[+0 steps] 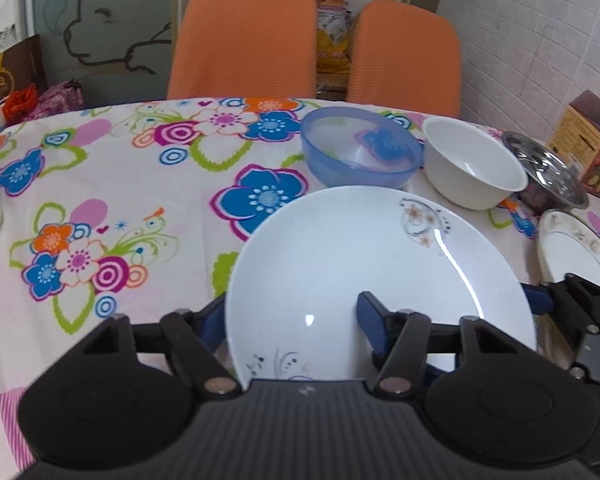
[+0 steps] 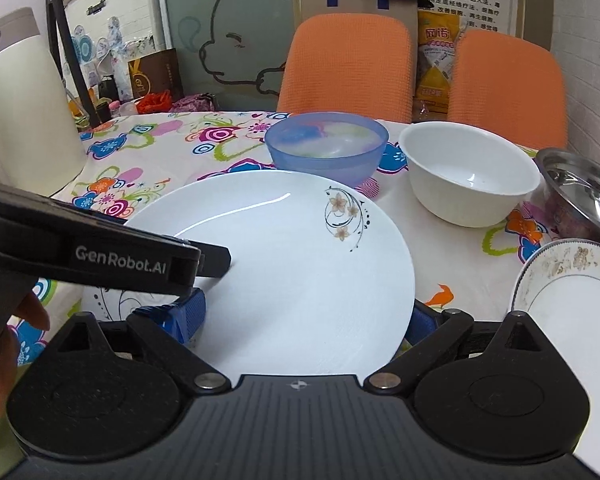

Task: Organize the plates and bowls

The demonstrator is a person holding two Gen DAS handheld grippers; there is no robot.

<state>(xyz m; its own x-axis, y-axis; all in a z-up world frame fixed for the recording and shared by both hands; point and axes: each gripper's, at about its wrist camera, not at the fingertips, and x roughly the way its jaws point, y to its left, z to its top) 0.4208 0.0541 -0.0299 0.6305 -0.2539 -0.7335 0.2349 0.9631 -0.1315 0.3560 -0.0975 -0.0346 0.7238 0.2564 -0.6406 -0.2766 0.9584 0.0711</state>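
The table (image 1: pixel 112 208) is round-edged and covered with a smooth cloth printed in bright flowers. Behind its far edge stand two chairs (image 1: pixel 244 40) with orange, woven-textured backs. Toward the near edge sits a large white plate (image 1: pixel 360 264), glossy ceramic, shallow and round, with small floral sprigs on its rim. The left gripper (image 1: pixel 292 320) straddles the plate's near-left rim, one blue-padded finger outside the rim and the other over the dish; whether it pinches the plate I cannot tell. The right gripper (image 2: pixel 304 320) is spread wide across the plate's near edge, its fingers at either side. Beyond the plate stand a translucent blue plastic bowl (image 1: pixel 360 152) and a deep white bowl (image 1: pixel 472 164), side by side. At the right edge are a shiny steel bowl (image 1: pixel 548 176) and a smaller patterned plate (image 1: pixel 580 252).
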